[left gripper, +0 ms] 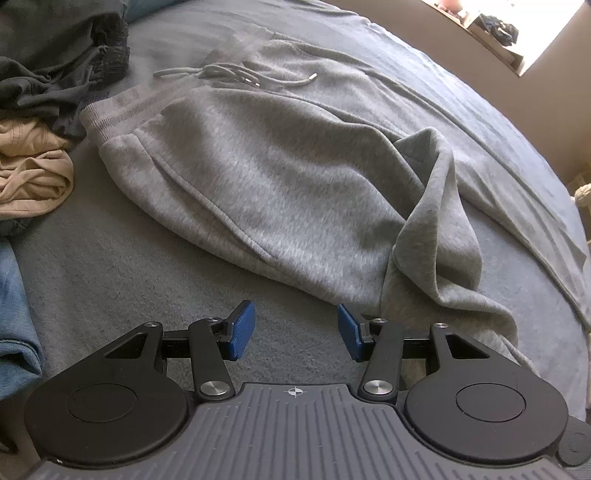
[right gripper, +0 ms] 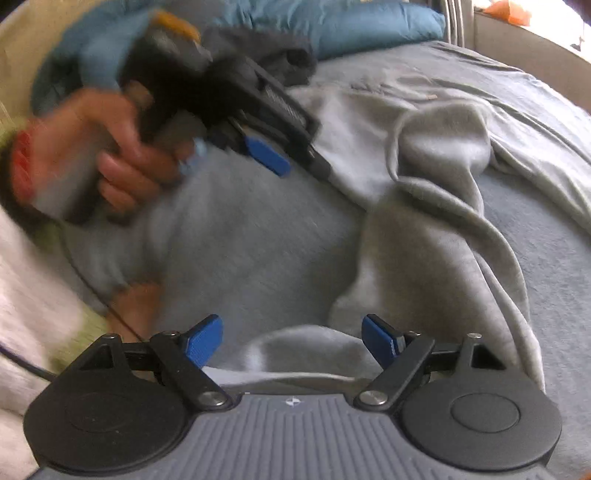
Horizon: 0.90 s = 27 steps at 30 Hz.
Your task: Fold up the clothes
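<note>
Both claws gape empty: my left claw (left gripper: 296, 332) hovers just short of the sweatpants (left gripper: 258, 177), my right claw (right gripper: 291, 341) seemingly over their blurred hem for grabbing.

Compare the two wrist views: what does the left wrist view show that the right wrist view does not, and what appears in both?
Only the left wrist view shows the drawstring, the ribbed waistband, the tan garment and the dark clothes pile.

Only the right wrist view shows the person's hand holding the left gripper, and the blue pillow.

Both show the grey sweatpants on the grey bedcover, with each camera's own gripper open.
</note>
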### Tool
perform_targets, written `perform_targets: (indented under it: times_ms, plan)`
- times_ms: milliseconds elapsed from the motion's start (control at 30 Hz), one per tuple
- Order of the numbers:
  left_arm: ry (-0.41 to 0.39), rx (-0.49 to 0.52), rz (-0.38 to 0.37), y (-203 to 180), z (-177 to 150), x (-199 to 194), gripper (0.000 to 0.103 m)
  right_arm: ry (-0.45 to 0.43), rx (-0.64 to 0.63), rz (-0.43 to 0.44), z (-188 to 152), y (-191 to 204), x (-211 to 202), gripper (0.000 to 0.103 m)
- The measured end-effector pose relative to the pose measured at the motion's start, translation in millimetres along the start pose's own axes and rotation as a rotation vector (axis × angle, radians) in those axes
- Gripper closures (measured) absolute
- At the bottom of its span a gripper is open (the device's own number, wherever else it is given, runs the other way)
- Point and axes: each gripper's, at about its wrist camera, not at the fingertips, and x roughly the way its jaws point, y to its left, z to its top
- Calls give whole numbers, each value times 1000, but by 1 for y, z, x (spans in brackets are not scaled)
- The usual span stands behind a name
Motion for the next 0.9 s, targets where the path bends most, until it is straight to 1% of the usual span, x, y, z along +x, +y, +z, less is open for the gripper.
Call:
perform_targets:
  times_ms: [100,200,300,367,400,433,467,500,533,567,633,700,800,867,900]
  plan:
    - [7,4,2,-1,-1,2,54,54,-17,18,-6,1,14,16]
    - [-1,7,6,-2,-1,1,54,92,-119,8,-14,14,19,9]
    - [-1,8,10,-2,0,2,54,114,-216,-29,-20,26,21,9]
    - [5,9,10,-3,-1,4,54,118,-227,-64,-18,27,22,17]
    - [8,11,9,-4,-2,5,54,119,-222,-83,-17,27,22,30]
    - [10,14,9,-5,-2,5,54,121,-217,-102,-16,26,21,40]
    - [12,18,9,-6,-3,6,54,123,-181,-101,-13,20,19,45]
    - [12,20,9,-6,-3,6,54,124,-136,-95,-9,14,17,57]
    - [11,21,8,-7,-3,6,53,122,-67,-82,-4,3,13,71]
    - [10,21,8,-7,-3,6,54,120,8,-67,1,-9,10,78]
    - [5,19,8,-6,-3,5,53,61,172,-21,4,-39,-8,86]
    - [1,13,8,-5,-2,4,53,-5,338,27,6,-70,-27,88]
    - [1,2,7,-2,-1,5,54,-159,567,40,-5,-117,-68,90]
    - [2,-4,4,-1,-1,5,54,-263,688,10,-20,-144,-98,92]
    - [3,-6,1,-1,-1,6,54,-316,746,-7,-28,-157,-113,95]
